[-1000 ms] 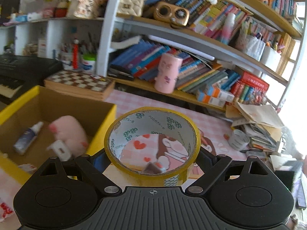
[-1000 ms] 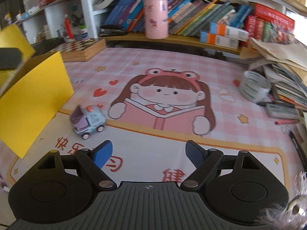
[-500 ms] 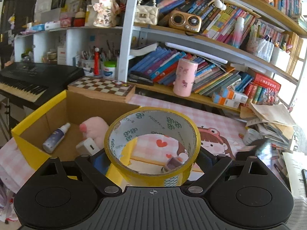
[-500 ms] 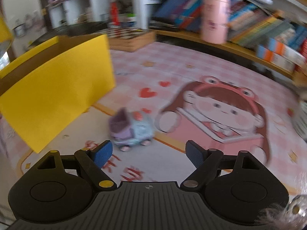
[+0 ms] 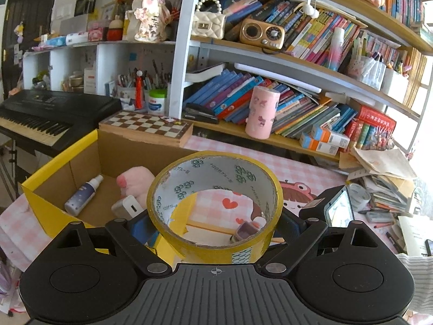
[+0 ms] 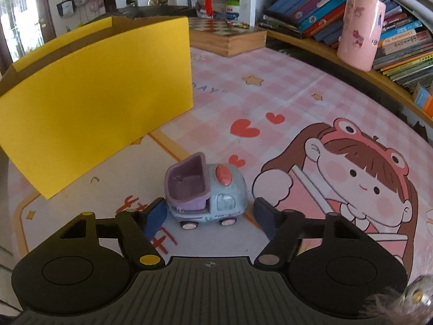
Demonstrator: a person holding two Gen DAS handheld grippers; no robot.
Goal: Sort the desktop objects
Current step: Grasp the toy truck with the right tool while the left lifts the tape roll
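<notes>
Pink desk mat (image 6: 297,86) | left gripper (image 5: 215,224) clamps tape roll (image 5: 215,246) | right gripper (image 6: 209,214) closing, pads flank toy truck (image 6: 205,189), not pressing

This is a room in a home, maybe a child's room. Shelves (image 5: 270,62) are packed with books (image 5: 224,94), a little white handbag (image 5: 209,24) and a small gold radio (image 5: 262,32). A black keyboard piano (image 5: 46,113) stands at the side, and the table (image 6: 284,86) has a pink checked cover with a cartoon girl (image 6: 360,178).
</notes>
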